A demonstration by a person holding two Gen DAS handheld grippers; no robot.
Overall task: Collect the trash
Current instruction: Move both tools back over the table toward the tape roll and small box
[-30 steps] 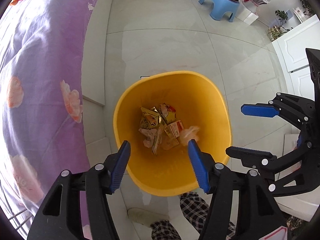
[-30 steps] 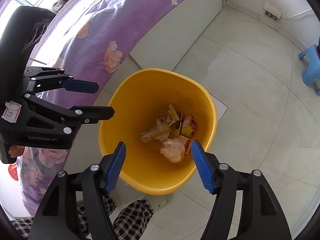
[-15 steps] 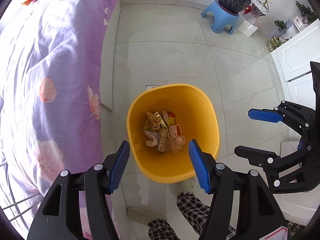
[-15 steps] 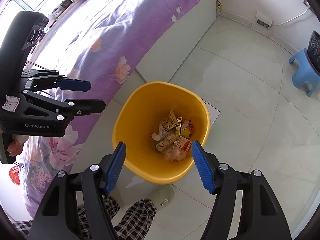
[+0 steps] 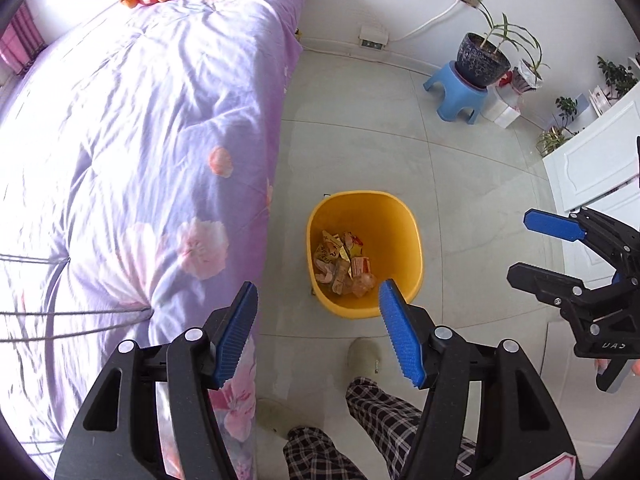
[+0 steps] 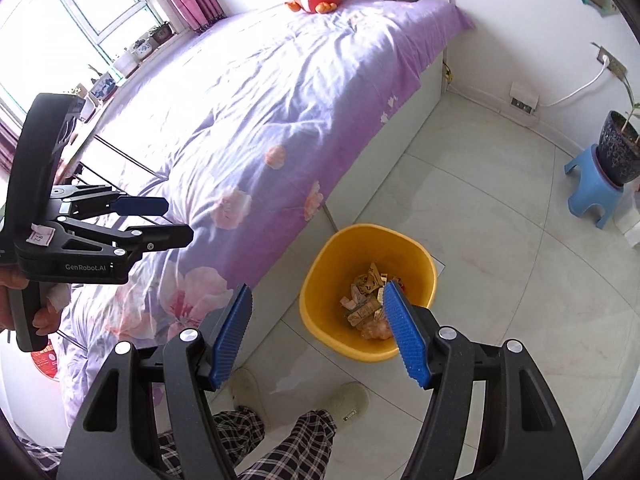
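The yellow bin stands on the floor tiles, just right of the bed under its purple flowered cover, with the person's slippers and plaid trouser legs near it. The trash lies in its bottom: crumpled snack wrappers, a small carton, a wad of clear film.

The left tongs hang above it, spread apart with nothing between the blue pads; their jaws are not opening further to any marked degree. The right tongs are likewise released and empty.

These scraps look light, soft and crackly, likely to slip or flutter, so a pinch on a folded edge or the bunched middle would suit. The bin itself seems stiff plastic, best gripped by its rim.

Readable writing: "GenRobot.AI" on the left tool's body in the right view, and a small tag reading "92". The wrapper print is too small to read.
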